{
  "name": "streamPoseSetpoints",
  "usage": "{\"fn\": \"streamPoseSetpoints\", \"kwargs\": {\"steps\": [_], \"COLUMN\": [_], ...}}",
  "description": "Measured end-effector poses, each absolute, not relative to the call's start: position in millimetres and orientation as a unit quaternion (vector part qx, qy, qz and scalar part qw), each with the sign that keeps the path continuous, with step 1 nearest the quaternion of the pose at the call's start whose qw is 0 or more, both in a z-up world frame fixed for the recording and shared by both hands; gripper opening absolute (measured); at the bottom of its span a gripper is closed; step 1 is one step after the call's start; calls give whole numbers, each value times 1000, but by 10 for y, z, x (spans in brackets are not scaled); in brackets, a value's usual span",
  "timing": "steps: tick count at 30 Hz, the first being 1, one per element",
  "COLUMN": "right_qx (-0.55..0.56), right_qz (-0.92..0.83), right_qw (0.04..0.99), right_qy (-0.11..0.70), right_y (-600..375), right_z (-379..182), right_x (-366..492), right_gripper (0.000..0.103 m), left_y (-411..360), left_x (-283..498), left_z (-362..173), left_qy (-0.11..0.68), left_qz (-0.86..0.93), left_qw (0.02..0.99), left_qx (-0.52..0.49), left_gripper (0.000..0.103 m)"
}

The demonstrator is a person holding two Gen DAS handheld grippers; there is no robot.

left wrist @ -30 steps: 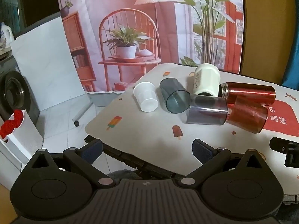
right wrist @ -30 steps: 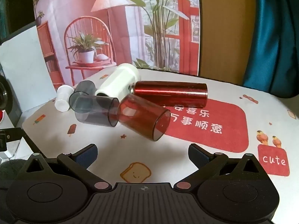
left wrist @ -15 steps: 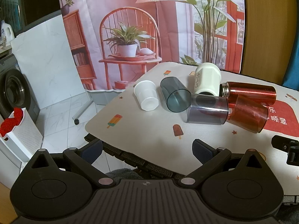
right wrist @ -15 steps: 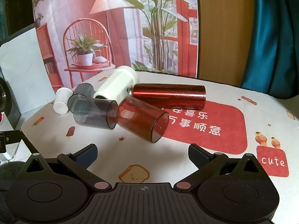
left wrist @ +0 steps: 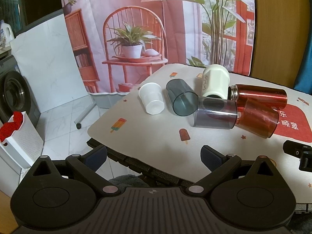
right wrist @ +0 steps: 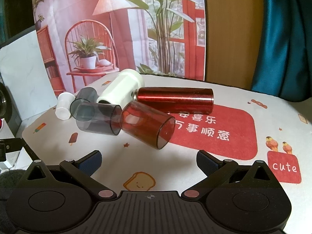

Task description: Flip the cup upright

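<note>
Several cups lie on their sides in a cluster on the table. A clear red cup (right wrist: pixel 147 124) lies nearest my right gripper, mouth toward it; it also shows in the left wrist view (left wrist: pixel 257 120). A smoky grey cup (left wrist: pixel 215 114) touches it. A dark teal cup (left wrist: pixel 181 99), a small white cup (left wrist: pixel 152 101), a cream cup (left wrist: pixel 215 81) and a red metal bottle (right wrist: pixel 173 99) lie around them. My left gripper (left wrist: pixel 154 154) is open and empty at the table's front-left edge. My right gripper (right wrist: pixel 149 159) is open and empty, short of the red cup.
The table (right wrist: pixel 214 175) has a printed cloth with a red patch (right wrist: pixel 214 132). Its left edge drops to a tiled floor (left wrist: pixel 58 120). A white basket (left wrist: pixel 21 136) and a washing machine (left wrist: pixel 13 95) stand at the left. A backdrop hangs behind.
Both grippers have drifted slightly; the cups look a little nearer in the right wrist view. No cup has moved. Both grippers stay open.
</note>
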State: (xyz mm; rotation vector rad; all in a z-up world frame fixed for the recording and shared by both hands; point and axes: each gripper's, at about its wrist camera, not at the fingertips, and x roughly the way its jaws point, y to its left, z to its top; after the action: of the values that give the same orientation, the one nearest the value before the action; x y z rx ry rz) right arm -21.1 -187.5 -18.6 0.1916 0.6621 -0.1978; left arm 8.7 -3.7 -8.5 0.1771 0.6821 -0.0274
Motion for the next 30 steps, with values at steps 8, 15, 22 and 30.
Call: {"fn": "streamPoseSetpoints", "kwargs": {"steps": [8,15,22,30], "right_qx": [95,96,95,97], "right_qz": [-97,-97,-97,-98], "right_qw": [936,936,936,935], "right_qy": [325,325,325,326], "right_y": [-1875,-1884,-1878,-1880], "right_z": [-207,-218,-218,-248], "right_x": [-211,-213,-212,-214], "right_gripper": [103,103,103,103], "left_y": [-24,-25,-25,-22], "left_x": [100,93,93,93], "left_z": [-83,-80,-83,-85], "left_qy": [338,338,339,339], "left_qz": [-16,-16,-16,-16], "left_qw": [937,937,937,937], "left_qx": [85,85,85,85], "left_gripper": [103,103,103,103]}}
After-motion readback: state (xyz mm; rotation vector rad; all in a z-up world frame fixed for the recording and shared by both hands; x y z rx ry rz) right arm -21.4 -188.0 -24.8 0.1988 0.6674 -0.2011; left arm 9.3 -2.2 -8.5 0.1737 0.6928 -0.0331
